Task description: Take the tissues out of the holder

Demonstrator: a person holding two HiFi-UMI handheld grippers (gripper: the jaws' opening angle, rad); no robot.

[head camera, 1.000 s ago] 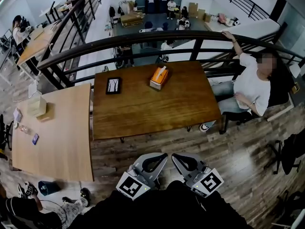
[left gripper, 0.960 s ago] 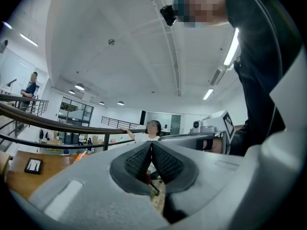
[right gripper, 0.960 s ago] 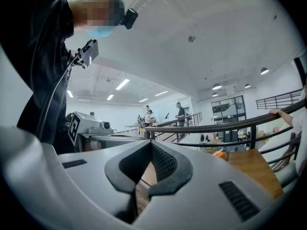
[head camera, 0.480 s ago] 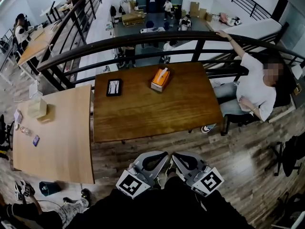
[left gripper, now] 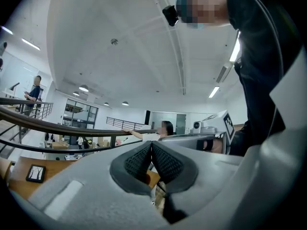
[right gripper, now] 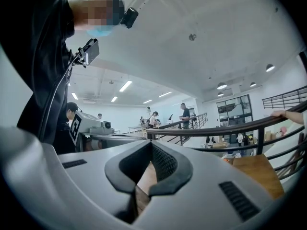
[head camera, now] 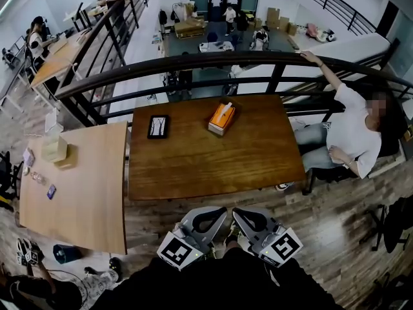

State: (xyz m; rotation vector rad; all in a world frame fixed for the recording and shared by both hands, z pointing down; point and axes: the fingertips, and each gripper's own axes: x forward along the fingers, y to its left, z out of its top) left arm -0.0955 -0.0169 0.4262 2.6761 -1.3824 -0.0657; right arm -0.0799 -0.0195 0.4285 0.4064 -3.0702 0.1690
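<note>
Head view: the orange tissue holder [head camera: 221, 119] stands on the far part of the dark table [head camera: 193, 166], just near of the railing [head camera: 193, 63]. A white tissue [head camera: 226, 107] pokes up from its top slot. The left gripper [head camera: 216, 213] and right gripper [head camera: 240, 214] hang close to the body, well apart from the holder.

Left gripper view: the jaws are pressed pad to pad, with nothing between them.

Right gripper view: the tips meet too, and it is empty.

The tissue looks light, soft and easy to tear, so pinch the raised tuft low down and pull straight up (the holder seems light too and may lift with it, so the other claw should steady it).
</note>
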